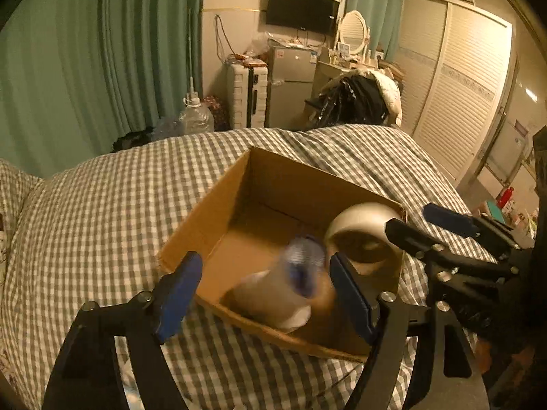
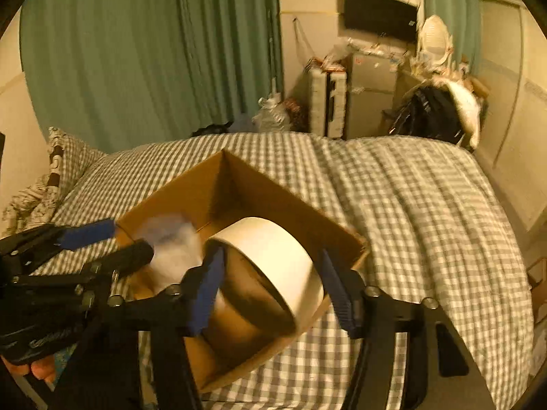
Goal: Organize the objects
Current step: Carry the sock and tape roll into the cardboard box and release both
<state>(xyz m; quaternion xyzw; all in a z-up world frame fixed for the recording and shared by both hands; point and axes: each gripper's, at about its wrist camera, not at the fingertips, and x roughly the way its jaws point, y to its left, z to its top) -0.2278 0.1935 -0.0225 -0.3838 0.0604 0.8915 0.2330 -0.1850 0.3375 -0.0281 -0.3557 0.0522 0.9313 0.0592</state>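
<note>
An open cardboard box [image 1: 212,218] [image 2: 191,184] sits on a checked bed. My left gripper [image 1: 266,294] is open above the box's near corner; a blurred white bottle with a blue cap [image 1: 290,283] [image 2: 171,253] is between its fingers, falling or lying in the box. My right gripper [image 2: 270,290] [image 1: 413,218] is over the box, its blue pads at either side of a large tape roll [image 2: 273,266] [image 1: 365,235]. The roll is blurred and I cannot tell whether the pads press on it.
The checked bedcover [image 1: 102,212] [image 2: 427,205] spreads around the box. Beyond the bed stand a white suitcase [image 1: 248,97], a small fridge [image 1: 290,85], a chair with clothes [image 1: 359,99], green curtains [image 1: 85,51] and a wardrobe [image 1: 458,82].
</note>
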